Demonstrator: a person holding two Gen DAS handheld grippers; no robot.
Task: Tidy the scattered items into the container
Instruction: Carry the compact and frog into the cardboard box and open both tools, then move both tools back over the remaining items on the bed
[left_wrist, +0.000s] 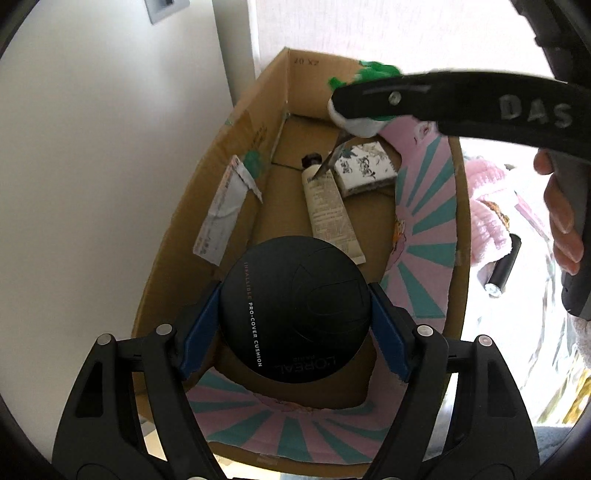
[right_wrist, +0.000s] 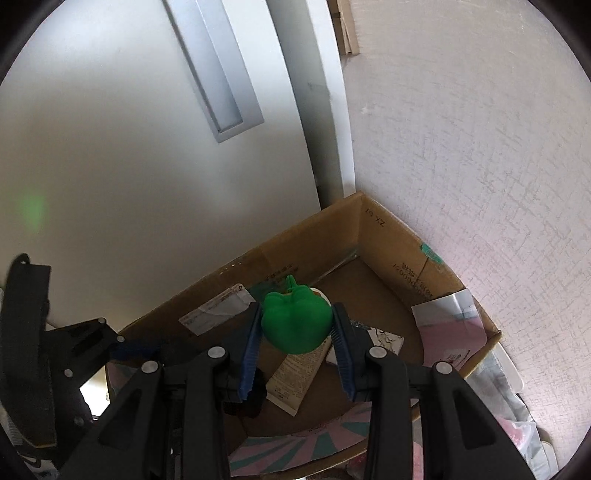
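Note:
My left gripper (left_wrist: 294, 308) is shut on a round black L'Oréal cushion compact (left_wrist: 293, 312) and holds it above the open cardboard box (left_wrist: 207, 177). My right gripper (right_wrist: 295, 325) is shut on a green apple-shaped toy (right_wrist: 295, 319) and holds it over the same box (right_wrist: 391, 240); that gripper and the toy (left_wrist: 373, 72) also show at the top right of the left wrist view. Inside the box lie a cream tube with a dark cap (left_wrist: 328, 210) and a small white patterned box (left_wrist: 364, 166). The tube (right_wrist: 295, 376) also shows under the toy.
The box has pink and teal striped flaps (left_wrist: 424, 229) and a torn shipping label (left_wrist: 225, 210) on its left wall. Outside it on the right lie a pink knitted item (left_wrist: 487, 206) and a black cylinder (left_wrist: 504, 269). A white door and textured wall (right_wrist: 461, 129) stand behind.

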